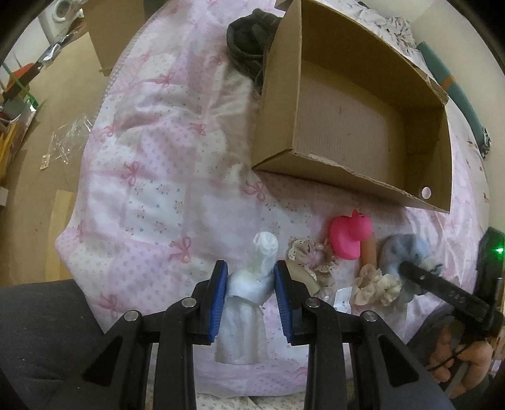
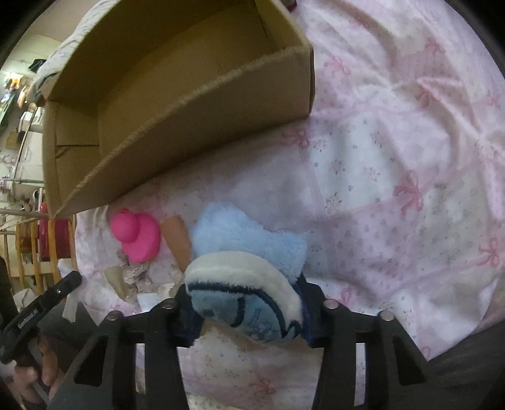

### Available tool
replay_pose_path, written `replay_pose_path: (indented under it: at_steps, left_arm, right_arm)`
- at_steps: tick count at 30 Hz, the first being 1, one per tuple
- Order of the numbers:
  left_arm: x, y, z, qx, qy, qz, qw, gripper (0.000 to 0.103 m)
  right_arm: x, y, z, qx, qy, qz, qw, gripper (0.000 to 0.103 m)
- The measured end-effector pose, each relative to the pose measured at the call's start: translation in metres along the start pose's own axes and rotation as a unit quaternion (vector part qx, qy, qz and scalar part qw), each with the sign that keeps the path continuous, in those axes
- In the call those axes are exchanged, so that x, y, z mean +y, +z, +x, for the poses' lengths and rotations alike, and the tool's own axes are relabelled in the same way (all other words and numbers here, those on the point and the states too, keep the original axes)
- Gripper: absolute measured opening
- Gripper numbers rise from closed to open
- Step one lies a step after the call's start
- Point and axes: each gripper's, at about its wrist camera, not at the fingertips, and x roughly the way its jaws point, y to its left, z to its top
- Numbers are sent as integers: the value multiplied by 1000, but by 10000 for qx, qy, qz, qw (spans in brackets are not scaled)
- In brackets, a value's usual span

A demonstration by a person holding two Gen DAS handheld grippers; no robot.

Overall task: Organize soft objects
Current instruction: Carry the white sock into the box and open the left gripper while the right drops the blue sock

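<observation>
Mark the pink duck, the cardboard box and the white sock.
pink duck (image 1: 348, 235), left wrist view, on its body
cardboard box (image 1: 274, 104), left wrist view, on its outer left wall
white sock (image 1: 252, 284), left wrist view, on its bunched middle

Home bedroom, cluttered. Landmark is the pink-and-white quilted bedspread with printed bows (image 1: 151, 176): an open brown cardboard box (image 1: 347, 126) sits on it. Left of the quilt, brown floor (image 1: 41, 151) strewn with clear plastic wrap (image 1: 68, 138). Far left beyond the floor, a white front-loading washing machine (image 1: 60, 15). Past the box, wooden rail furniture (image 2: 28, 249).
</observation>
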Motion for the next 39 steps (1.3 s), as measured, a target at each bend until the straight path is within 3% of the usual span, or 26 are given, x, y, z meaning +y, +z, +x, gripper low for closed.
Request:
replay_pose_path:
  at_steps: [7, 11, 16, 26, 39]
  left_arm:
    - [-3, -2, -29, -630, -8, 37, 9980, 27]
    - [-11, 7, -52, -1062, -151, 116, 9942, 27]
    - [-39, 33, -75, -1590, -158, 510, 9858, 27]
    - [-86, 89, -45, -1704, 27, 1060, 9796, 27]
    - [-83, 91, -3, -1499, 197, 825, 9851, 27]
  right_arm:
    - [34, 5, -69, -892, 177, -423, 9950, 44]
    - [38, 15, -103, -1303, 951, -489, 9857, 44]
    - [40, 40, -123, -1731, 1394, -592, 9732, 44]
    - [52, 96, -76, -1520, 1183, -712, 9787, 44]
    - [62, 101, -33, -1078, 688, -773, 9888, 46]
